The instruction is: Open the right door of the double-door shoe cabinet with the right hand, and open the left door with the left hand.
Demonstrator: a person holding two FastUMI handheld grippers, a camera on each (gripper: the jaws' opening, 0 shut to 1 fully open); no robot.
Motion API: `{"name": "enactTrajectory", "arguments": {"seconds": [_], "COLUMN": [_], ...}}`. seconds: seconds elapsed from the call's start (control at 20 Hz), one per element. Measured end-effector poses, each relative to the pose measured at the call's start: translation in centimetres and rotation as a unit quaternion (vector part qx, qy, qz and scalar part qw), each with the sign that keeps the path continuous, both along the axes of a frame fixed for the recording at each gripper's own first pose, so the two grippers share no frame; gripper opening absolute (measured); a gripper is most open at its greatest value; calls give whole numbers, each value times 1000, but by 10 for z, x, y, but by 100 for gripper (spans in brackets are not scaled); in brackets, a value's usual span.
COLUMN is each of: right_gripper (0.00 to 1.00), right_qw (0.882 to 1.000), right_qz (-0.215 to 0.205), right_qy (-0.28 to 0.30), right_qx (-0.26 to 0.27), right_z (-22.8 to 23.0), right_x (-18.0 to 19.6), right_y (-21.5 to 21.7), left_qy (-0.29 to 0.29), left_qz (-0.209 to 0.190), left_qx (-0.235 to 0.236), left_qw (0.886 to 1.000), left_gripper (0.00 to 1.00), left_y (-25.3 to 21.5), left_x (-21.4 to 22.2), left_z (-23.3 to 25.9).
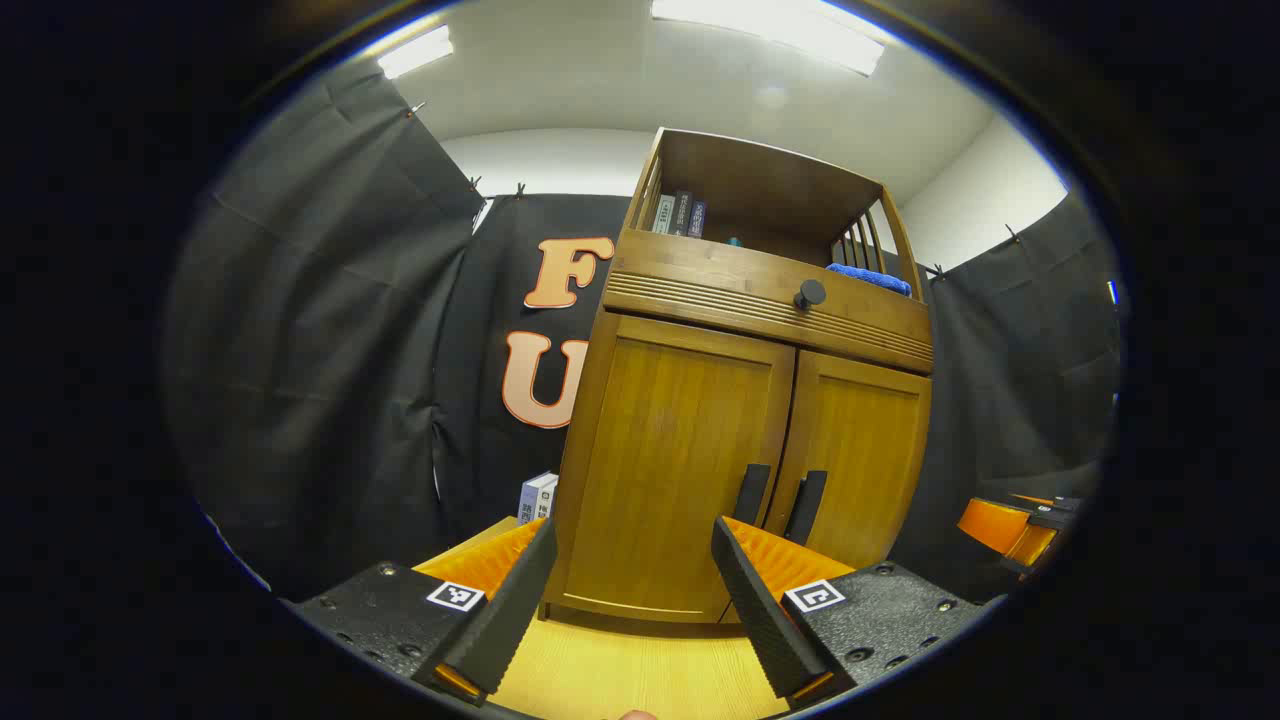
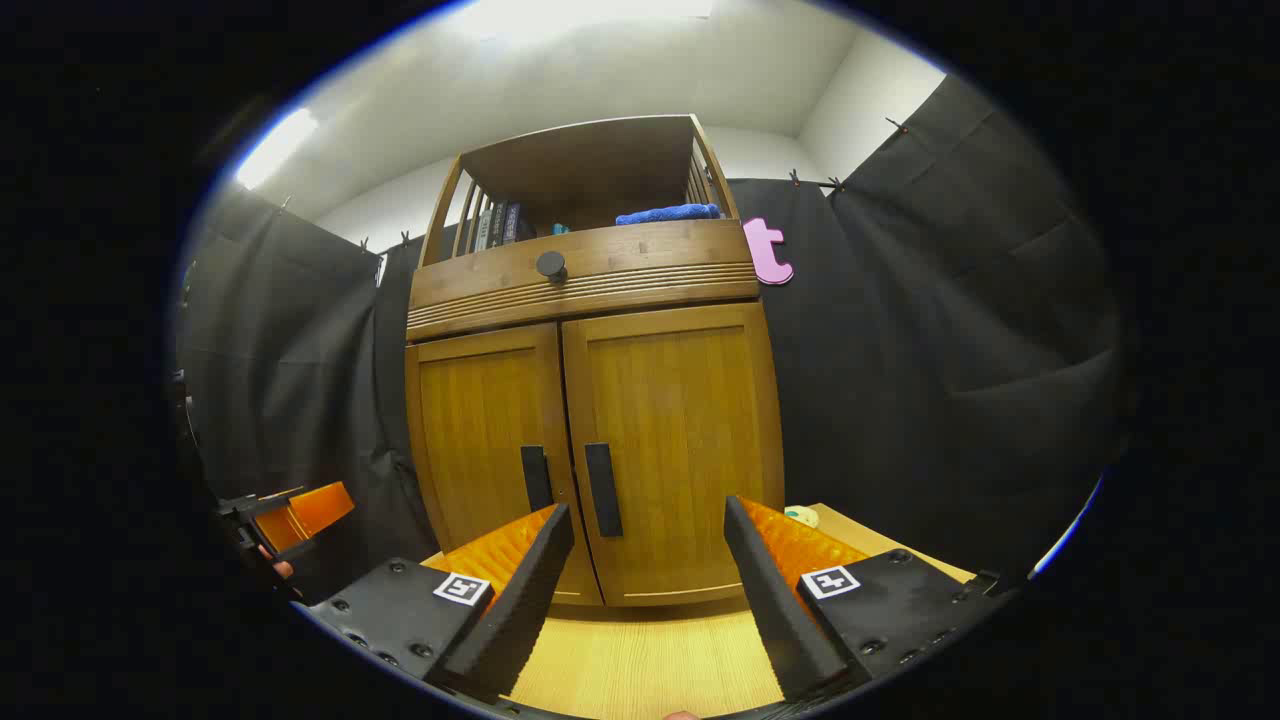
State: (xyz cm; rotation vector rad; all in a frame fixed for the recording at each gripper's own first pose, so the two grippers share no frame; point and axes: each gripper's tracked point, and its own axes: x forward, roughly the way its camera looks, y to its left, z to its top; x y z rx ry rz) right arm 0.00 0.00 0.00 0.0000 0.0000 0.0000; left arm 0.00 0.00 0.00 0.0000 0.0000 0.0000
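A brown wooden shoe cabinet (image 1: 740,330) (image 2: 590,290) stands ahead with both doors closed. Its left door (image 1: 675,450) (image 2: 485,440) has a black handle (image 1: 751,494) (image 2: 536,478). Its right door (image 1: 860,450) (image 2: 675,440) has a black handle (image 1: 806,506) (image 2: 603,489). My left gripper (image 1: 632,600) is open in front of the left door, short of it, holding nothing. My right gripper (image 2: 648,600) is open before the right door, also apart from it. The right gripper (image 1: 1020,525) also appears at the right edge of the left gripper view, and the left gripper (image 2: 290,515) at the left edge of the right gripper view.
A drawer with a round black knob (image 1: 809,293) (image 2: 551,265) sits above the doors. The open shelf on top holds books (image 1: 680,213) and a blue cloth (image 2: 665,213). The cabinet stands on a light wooden floor (image 2: 650,660). A small box (image 1: 537,497) lies left of the cabinet.
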Motion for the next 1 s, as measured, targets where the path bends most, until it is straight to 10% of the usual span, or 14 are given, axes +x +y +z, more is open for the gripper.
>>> {"name": "enactTrajectory", "arguments": {"seconds": [1.0], "right_gripper": [98], "right_qw": [1000], "right_qz": [1], "right_qy": [3], "right_qx": [2], "right_z": [-4], "right_x": [9], "right_y": [0], "left_qy": [0], "left_qz": [0], "left_qx": [1], "left_qw": [1000], "left_gripper": [91], "left_y": [1], "left_x": [7], "left_z": [-3]}}
